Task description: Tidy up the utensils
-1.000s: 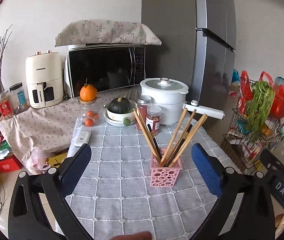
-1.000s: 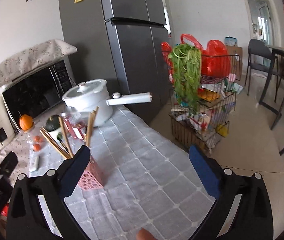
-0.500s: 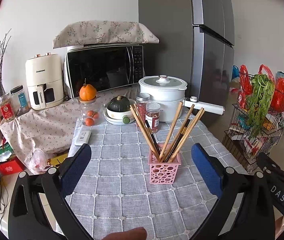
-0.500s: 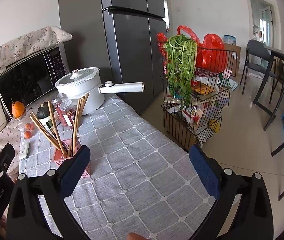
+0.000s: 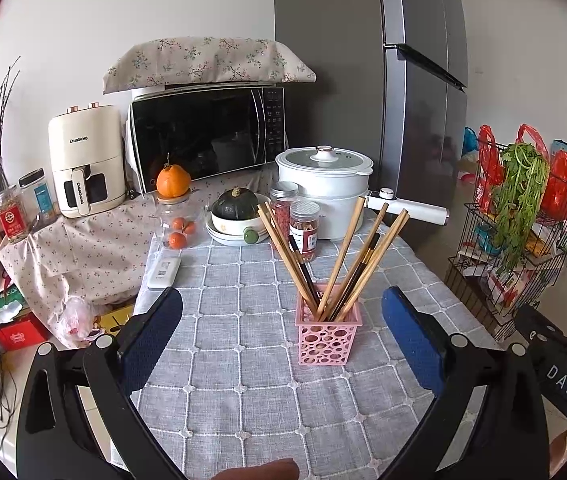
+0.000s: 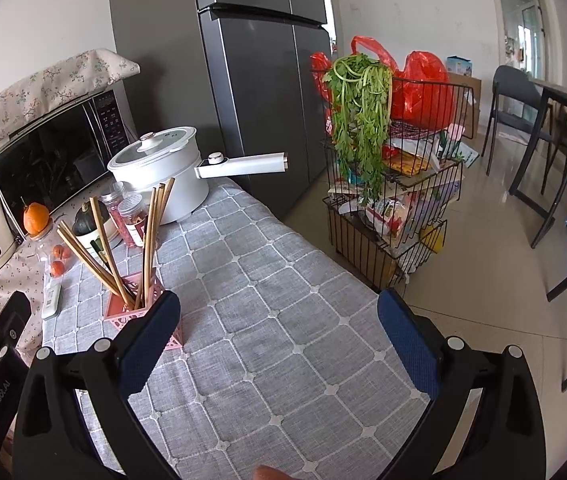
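Standing in a pink holder (image 5: 329, 334) on the grey tabletop (image 5: 239, 384), chopsticks (image 5: 347, 256) fan out; left gripper (image 5: 281, 322) and right gripper (image 6: 277, 322) hover spread wide, empty.

A pink plastic holder (image 5: 329, 335) with round cut-outs in its walls stands upright on the grey checked cloth of the counter (image 5: 243, 392). In it stand wooden chopsticks (image 5: 341, 258), ends down, fanning out to both sides above the rim; most are pale brown, and a few are dark, nearly black. All of them lean rather than stand straight.
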Available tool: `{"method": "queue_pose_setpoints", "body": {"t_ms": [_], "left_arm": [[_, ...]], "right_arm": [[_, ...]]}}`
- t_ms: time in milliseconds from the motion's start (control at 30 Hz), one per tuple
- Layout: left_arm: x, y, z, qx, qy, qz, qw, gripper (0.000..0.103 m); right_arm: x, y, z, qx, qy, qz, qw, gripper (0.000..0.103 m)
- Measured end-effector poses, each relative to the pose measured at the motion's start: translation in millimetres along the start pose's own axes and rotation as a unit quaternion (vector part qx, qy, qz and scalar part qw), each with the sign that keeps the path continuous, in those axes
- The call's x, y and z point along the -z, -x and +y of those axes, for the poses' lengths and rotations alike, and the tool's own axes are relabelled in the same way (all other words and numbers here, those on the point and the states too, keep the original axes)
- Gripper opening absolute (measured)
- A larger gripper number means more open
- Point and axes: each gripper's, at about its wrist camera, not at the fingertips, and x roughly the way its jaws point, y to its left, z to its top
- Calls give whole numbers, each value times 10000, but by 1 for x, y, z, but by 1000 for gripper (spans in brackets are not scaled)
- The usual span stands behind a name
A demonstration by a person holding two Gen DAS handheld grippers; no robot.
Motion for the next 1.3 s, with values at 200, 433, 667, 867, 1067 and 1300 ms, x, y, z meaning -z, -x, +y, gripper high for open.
{"method": "queue_pose_setpoints", "body": {"t_ms": [200, 433, 667, 867, 1067, 1300], "left_arm": [[1, -4, 2, 15, 9, 48, 10000, 96], [2, -6, 0, 29, -37, 83, 10000, 96], [4, -6, 0, 21, -43, 82, 10000, 96], [4, -6, 0, 10, -26, 86, 10000, 96], [5, -6, 2, 8, -33, 101, 9999, 96], [7, -6, 3, 9, -23, 84, 10000, 96]], "right_arm": [[0, -2, 1, -19, -6, 46, 10000, 96], [2, -5, 3, -55, -9, 118, 9999, 96], [3, -6, 3, -65, -10, 142, 9999, 96], [3, -6, 2, -76, -20, 181, 9998, 96], [4, -7, 1, -76, -27, 191, 9998, 96], [5, -8, 1, -93, -34, 194, 9998, 96]]}}
